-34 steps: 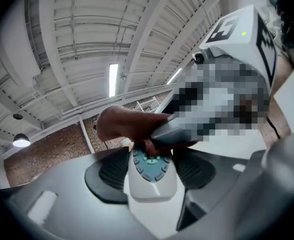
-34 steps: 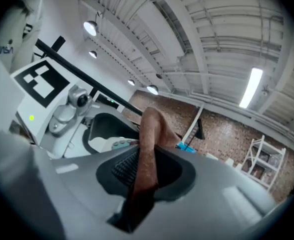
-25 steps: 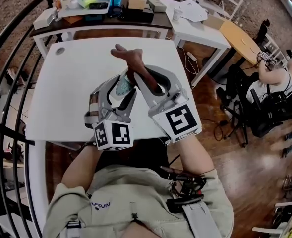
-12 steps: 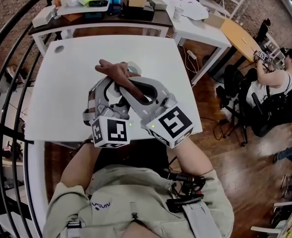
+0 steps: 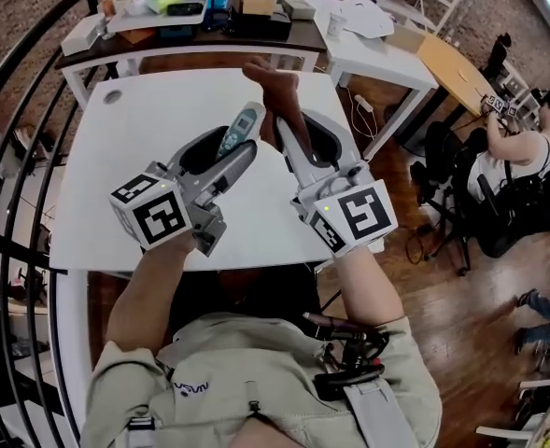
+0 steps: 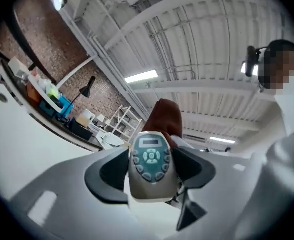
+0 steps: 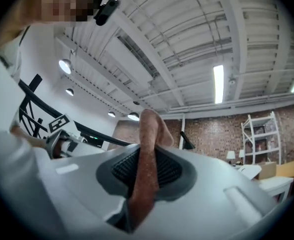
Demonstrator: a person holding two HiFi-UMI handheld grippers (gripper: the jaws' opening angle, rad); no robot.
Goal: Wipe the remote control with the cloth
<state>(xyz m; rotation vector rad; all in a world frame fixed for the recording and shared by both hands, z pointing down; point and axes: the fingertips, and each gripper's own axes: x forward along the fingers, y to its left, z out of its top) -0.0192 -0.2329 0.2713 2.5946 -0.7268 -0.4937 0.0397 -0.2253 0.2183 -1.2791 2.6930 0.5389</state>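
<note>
While you hold both tools up over the white table point(image 5: 134, 157), your left tool point(image 5: 223, 157) is clamped on the remote control point(image 5: 240, 129), keypad facing its camera. Your right tool point(image 5: 298, 138) pinches the brown cloth point(image 5: 275, 87) just beside it. Wooden floor point(image 5: 424, 306) lies right, a black railing point(image 5: 13, 157) left.
</note>
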